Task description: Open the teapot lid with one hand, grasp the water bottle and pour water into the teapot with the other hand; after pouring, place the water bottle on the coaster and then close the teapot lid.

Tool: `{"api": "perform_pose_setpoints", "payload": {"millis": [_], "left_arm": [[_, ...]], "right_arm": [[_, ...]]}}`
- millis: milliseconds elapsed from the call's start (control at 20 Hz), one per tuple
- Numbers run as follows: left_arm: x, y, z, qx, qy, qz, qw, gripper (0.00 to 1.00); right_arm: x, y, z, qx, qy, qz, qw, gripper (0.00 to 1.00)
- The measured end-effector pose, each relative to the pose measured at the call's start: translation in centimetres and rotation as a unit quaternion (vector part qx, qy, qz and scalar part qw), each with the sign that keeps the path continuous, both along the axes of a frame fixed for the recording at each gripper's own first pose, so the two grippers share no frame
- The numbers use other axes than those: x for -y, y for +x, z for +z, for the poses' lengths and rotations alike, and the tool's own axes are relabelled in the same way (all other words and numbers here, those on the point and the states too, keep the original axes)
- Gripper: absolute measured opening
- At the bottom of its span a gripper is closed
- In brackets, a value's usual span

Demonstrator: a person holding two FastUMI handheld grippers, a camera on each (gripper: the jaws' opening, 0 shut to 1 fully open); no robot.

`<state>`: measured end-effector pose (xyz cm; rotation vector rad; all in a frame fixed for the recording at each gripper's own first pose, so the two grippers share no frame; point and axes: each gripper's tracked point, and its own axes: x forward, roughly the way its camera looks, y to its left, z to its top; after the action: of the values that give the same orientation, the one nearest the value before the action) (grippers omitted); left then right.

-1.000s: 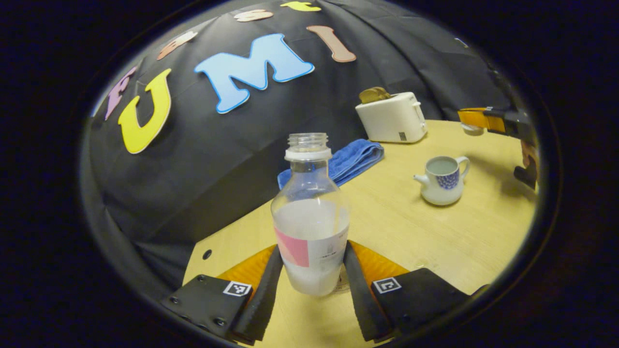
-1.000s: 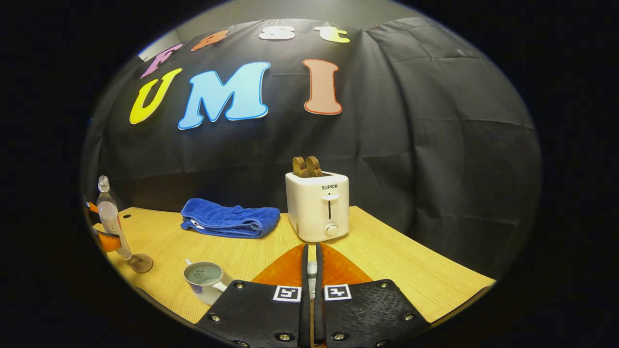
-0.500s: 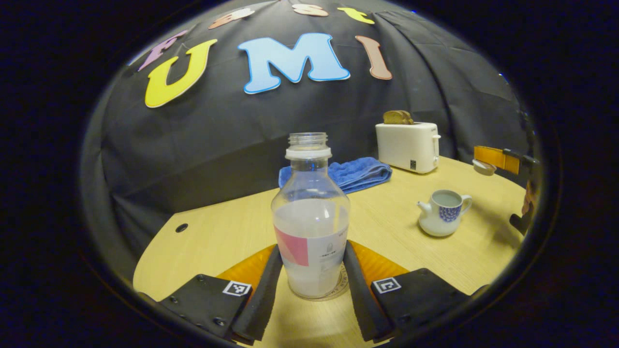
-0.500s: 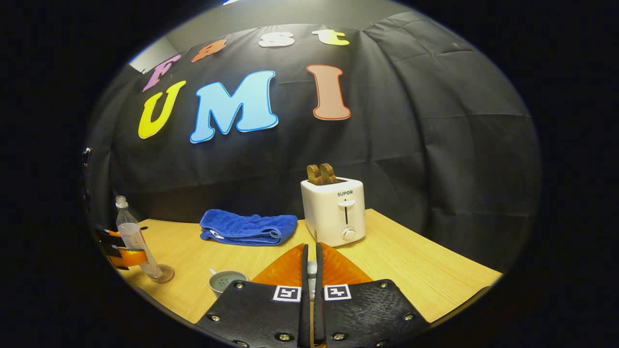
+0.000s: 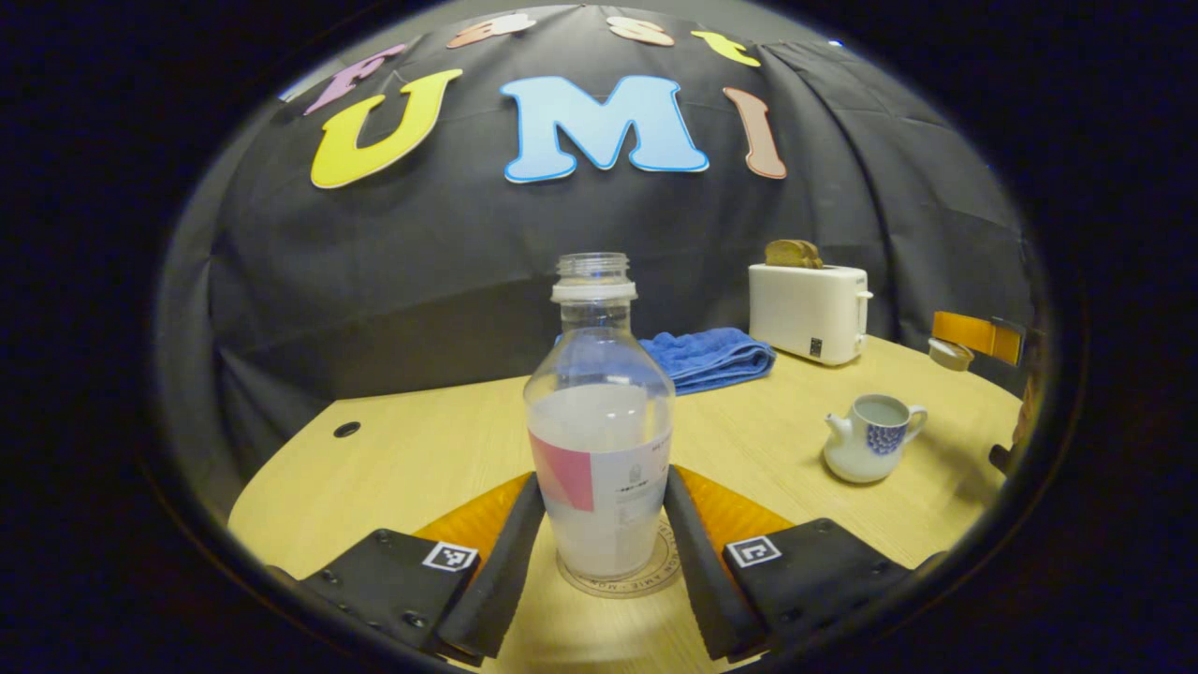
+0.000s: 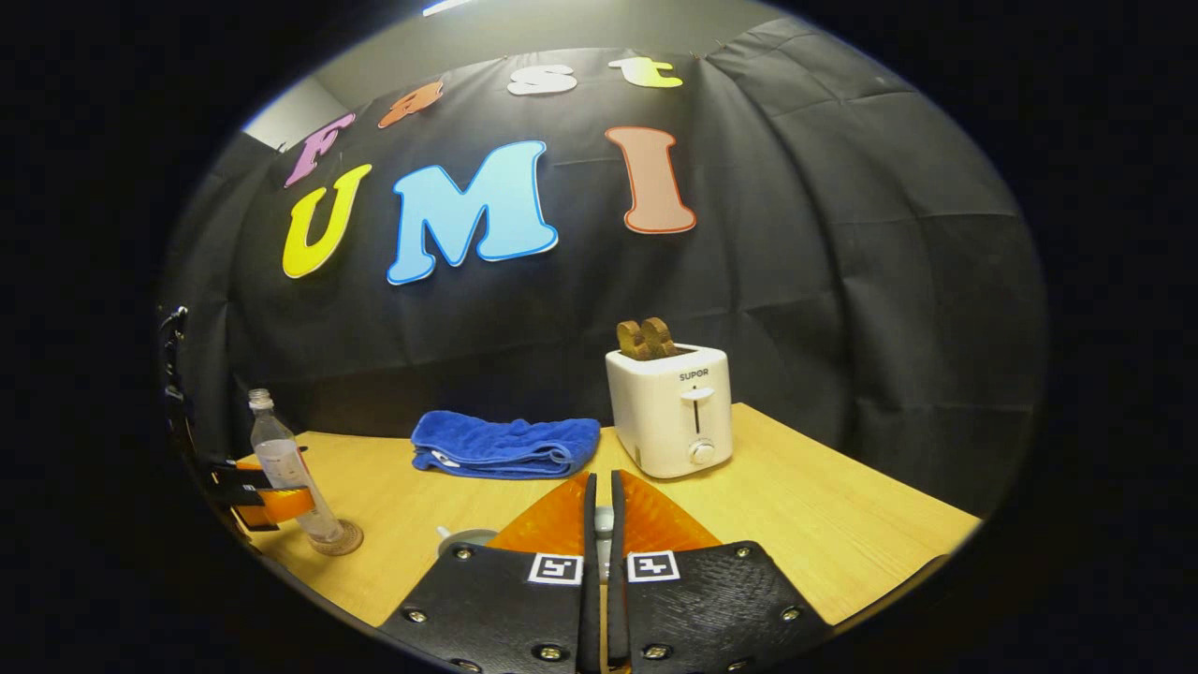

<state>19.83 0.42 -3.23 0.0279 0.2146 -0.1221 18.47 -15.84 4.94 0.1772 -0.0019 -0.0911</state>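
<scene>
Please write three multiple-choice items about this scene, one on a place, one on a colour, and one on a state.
1. Where does the water bottle stand?
A. on the coaster
B. on the towel
C. beside the toaster

2. What colour is the folded towel?
A. white
B. blue
C. yellow

3. In what state is the teapot?
A. lying on its side
B. lid on
C. lid off, top open

Answers:
1 A: in the left gripper view the bottle's base sits inside the coaster's ring, between the left gripper fingers.
2 B: both views show it blue, near the white toaster.
3 C: its open top shows, while the lid is held apart in the right gripper.
</scene>
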Motion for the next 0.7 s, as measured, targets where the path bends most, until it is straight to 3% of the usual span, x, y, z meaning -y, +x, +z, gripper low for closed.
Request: {"api": "perform_pose_setpoints", "payload": {"millis": [250,400,700], "left_arm": [[0.0,0.1,-1.4,-0.025,-0.029,-0.003,0.999,0.84],[0.0,0.0,-0.9,-0.020,-0.044,-0.007,0.999,0.94],[-0.6,-1.0,0.4,-0.018,-0.058,-0.013,0.998,0.97]], "right_arm": [[-1.3,0.5,0.1,-0.005,0.000,0.018,1.000,0.03],[-1.8,0.9,-0.1,-0.012,-0.004,0.020,1.000,0.03],[-3.1,1.7,0.5,-0.014,-0.001,0.029,0.999,0.03]]}}
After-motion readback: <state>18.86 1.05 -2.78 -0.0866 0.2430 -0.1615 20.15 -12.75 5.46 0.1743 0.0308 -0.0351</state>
